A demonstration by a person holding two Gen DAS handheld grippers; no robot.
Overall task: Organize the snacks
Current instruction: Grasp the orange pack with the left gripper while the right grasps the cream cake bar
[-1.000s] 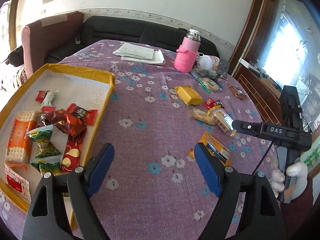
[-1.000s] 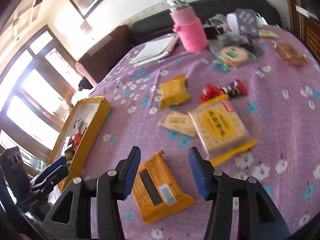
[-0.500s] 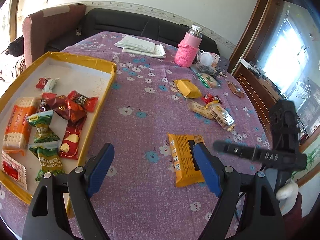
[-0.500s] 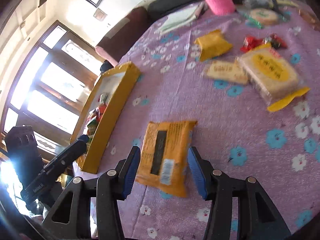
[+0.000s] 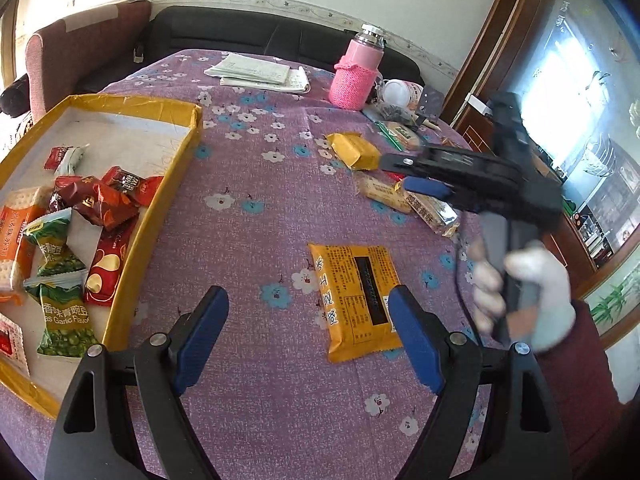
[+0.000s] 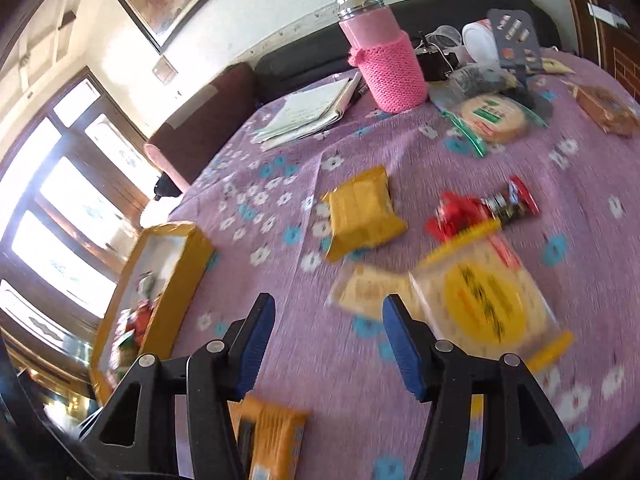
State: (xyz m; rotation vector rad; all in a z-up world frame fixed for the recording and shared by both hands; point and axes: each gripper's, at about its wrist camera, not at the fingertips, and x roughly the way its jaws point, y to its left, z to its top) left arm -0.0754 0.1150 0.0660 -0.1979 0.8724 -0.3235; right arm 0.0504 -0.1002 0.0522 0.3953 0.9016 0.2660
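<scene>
On the purple tablecloth (image 5: 256, 208), an orange snack pack (image 5: 358, 298) lies flat, just ahead of the left gripper (image 5: 308, 336). Its fingers are spread wide and hold nothing. The right gripper (image 6: 328, 340) is spread too and empty, up over the loose snacks. The yellow box (image 5: 160, 204) on the left has many snacks in it. I think the step now is picking up this pack. Next, the left gripper must go down, pinch it, and carry it to the box.
</scene>
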